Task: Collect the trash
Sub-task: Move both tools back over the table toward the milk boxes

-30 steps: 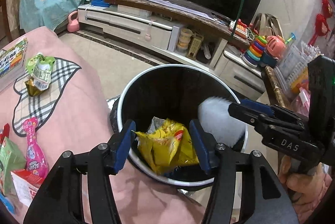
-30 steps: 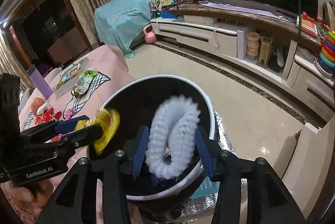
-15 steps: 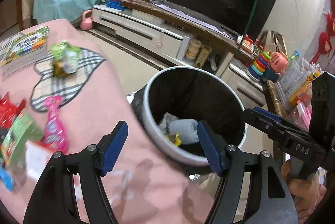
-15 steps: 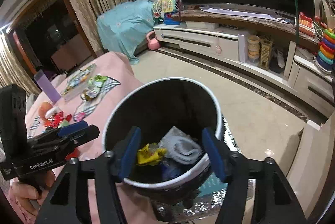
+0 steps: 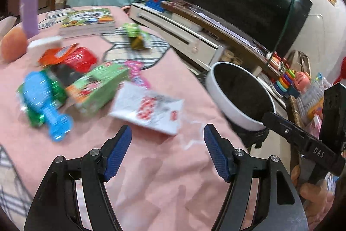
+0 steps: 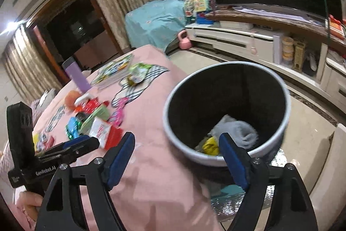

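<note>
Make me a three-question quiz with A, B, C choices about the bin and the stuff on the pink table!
1. Where is the yellow wrapper?
A. inside the trash bin
B. on the floor
C. on the TV stand

2. What colour is the tall bottle at the far end of the table?
A. orange
B. purple
C. black

3. What is between the left gripper's pads?
A. a green box
B. a book
C. nothing

Answers:
1. A: it lies at the bin's bottom beside the white foam net.
2. B: it stands purple next to the orange fruit.
3. C: the jaws are apart over bare pink tablecloth.
</note>
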Action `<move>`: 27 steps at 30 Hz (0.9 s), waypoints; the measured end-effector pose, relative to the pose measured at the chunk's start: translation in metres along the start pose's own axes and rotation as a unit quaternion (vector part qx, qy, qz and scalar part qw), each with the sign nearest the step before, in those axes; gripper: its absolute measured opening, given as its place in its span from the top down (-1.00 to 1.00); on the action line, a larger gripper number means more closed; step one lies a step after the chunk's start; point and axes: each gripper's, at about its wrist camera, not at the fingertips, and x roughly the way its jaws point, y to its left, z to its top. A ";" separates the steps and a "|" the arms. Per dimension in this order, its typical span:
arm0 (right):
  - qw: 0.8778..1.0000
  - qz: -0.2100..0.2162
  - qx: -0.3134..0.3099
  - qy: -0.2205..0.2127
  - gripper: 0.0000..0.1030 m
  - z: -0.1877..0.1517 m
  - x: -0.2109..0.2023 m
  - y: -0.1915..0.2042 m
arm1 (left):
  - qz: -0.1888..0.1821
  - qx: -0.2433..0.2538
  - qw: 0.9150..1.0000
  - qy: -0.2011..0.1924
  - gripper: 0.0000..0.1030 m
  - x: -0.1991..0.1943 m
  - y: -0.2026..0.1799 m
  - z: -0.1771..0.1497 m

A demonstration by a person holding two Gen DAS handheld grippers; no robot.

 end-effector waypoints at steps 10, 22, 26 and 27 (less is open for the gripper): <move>0.997 0.042 -0.057 0.029 -0.60 -0.020 0.020 0.052 | 0.023 -0.045 0.999 -0.014 -0.37 -0.033 0.050 -0.020; 0.982 0.053 -0.175 0.045 -0.62 -0.028 0.051 0.106 | 0.058 -0.088 0.994 -0.008 -0.37 -0.040 0.099 -0.027; 0.973 0.050 -0.222 0.045 -0.62 -0.026 0.062 0.120 | 0.057 -0.101 0.993 -0.007 -0.37 -0.037 0.109 -0.020; 0.971 0.051 -0.228 0.046 -0.62 -0.026 0.064 0.123 | 0.057 -0.104 0.993 -0.006 -0.37 -0.036 0.111 -0.019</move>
